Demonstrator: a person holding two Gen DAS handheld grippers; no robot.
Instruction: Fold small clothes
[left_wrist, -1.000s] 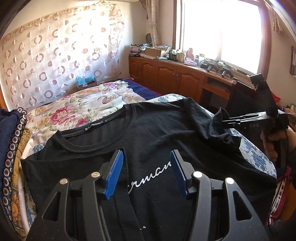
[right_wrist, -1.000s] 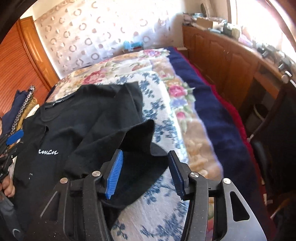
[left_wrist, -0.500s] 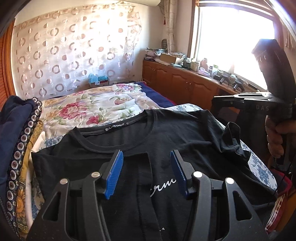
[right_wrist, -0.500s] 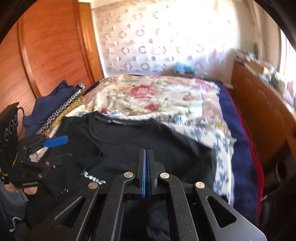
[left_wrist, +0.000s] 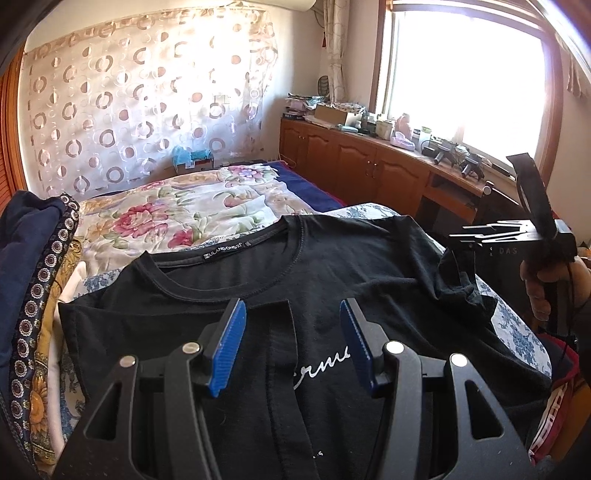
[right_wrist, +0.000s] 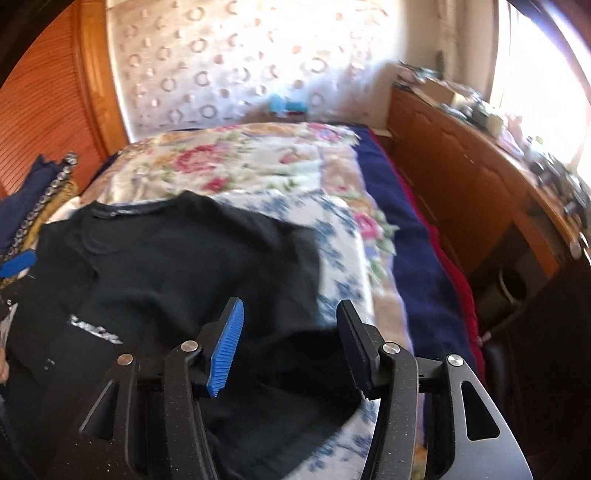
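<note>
A black T-shirt (left_wrist: 332, 266) with white script lies front up on the bed, its left side folded in over the chest. Its right sleeve (left_wrist: 458, 288) is bunched up. It also shows in the right wrist view (right_wrist: 177, 266). My left gripper (left_wrist: 293, 343) is open and empty, just above the shirt's chest. My right gripper (right_wrist: 288, 343) is open and empty above the shirt's right side; in the left wrist view it (left_wrist: 491, 236) hovers beyond the bunched sleeve. The left gripper's blue fingertip (right_wrist: 16, 264) peeks in at the right wrist view's left edge.
A floral quilt (left_wrist: 177, 214) covers the bed behind the shirt. A dark blue trimmed garment (left_wrist: 26, 258) is piled on the left. Wooden cabinets (left_wrist: 369, 173) with clutter run under the window on the right. A navy blanket (right_wrist: 417, 266) edges the bed.
My right gripper was shut half a second ago and is now open, swung toward the shirt's right side. The left gripper has barely moved.
</note>
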